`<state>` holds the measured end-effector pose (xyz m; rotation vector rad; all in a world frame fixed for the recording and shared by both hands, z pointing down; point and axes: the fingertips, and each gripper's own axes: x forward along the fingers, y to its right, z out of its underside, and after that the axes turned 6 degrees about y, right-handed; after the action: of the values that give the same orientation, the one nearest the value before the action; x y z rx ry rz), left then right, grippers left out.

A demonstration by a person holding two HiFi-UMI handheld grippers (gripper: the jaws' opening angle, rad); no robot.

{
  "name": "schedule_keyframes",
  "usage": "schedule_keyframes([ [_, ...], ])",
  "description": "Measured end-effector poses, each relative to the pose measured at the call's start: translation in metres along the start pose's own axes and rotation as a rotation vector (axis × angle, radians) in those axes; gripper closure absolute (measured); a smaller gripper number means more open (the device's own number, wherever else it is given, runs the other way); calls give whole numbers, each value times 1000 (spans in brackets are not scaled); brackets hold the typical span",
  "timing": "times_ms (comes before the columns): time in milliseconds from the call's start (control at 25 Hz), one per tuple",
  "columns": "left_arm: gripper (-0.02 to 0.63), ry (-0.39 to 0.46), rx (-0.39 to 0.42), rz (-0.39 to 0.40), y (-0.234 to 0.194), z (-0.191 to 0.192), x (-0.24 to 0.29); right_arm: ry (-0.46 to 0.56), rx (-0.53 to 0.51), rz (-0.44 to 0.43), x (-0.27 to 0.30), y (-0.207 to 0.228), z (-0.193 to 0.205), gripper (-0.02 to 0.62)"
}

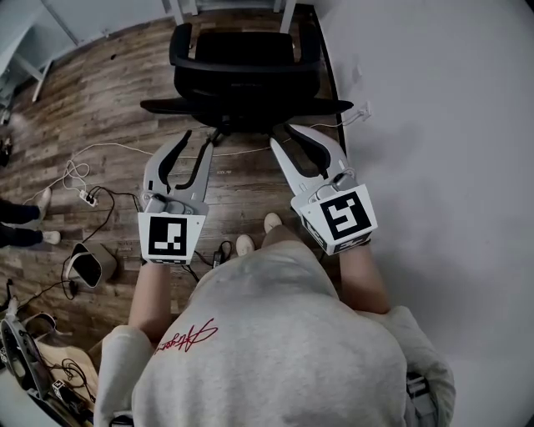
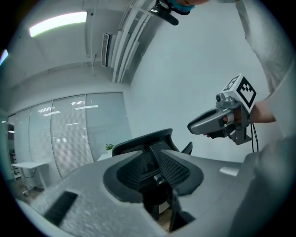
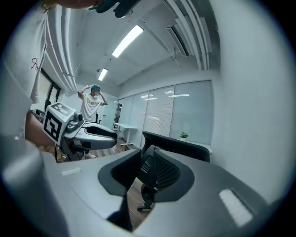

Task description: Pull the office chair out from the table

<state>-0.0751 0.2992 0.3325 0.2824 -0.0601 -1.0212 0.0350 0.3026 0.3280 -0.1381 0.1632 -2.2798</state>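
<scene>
The black office chair [image 1: 242, 71] stands on the wood floor, its back turned to me, below the white table legs [image 1: 288, 12]. My left gripper [image 1: 198, 136] and right gripper [image 1: 282, 130] are held side by side, pointing at the chair's back, with their tips just short of it. Both are open with a narrow gap and nothing between the fingers. In the left gripper view the chair's backrest [image 2: 143, 141] shows beyond the jaws, apart from them. In the right gripper view the backrest [image 3: 180, 146] also lies beyond the jaws.
A pale wall [image 1: 434, 125] runs close along the chair's right side, with a socket and cable [image 1: 363, 113]. Cables and a power strip [image 1: 88, 198] lie on the floor at left, near someone's shoes [image 1: 37, 218]. A person [image 3: 95, 104] stands far off.
</scene>
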Motion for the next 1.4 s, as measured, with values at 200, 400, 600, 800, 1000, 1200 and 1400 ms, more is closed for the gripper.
schedule_keyframes([
  [200,574,-14,-63,-34,-6,5,-8,24,20,16,-2,0,-9,552],
  [400,609,28,-75,-61,-11,-5,-11,32,36,28,-3,2,-10,592],
  [600,607,38,-68,-49,-7,-9,-12,33,40,25,-4,-2,-11,592],
  [800,609,46,-63,-51,-7,-15,-15,52,33,24,-5,-7,-18,594],
  [1000,607,51,-51,-44,-5,-15,-13,81,28,72,-10,0,-23,594],
  [1200,609,55,-43,-37,-1,-16,-13,56,33,87,-14,4,-21,595],
  [1400,609,57,-45,-39,4,-18,-12,40,7,82,-18,4,-16,595],
])
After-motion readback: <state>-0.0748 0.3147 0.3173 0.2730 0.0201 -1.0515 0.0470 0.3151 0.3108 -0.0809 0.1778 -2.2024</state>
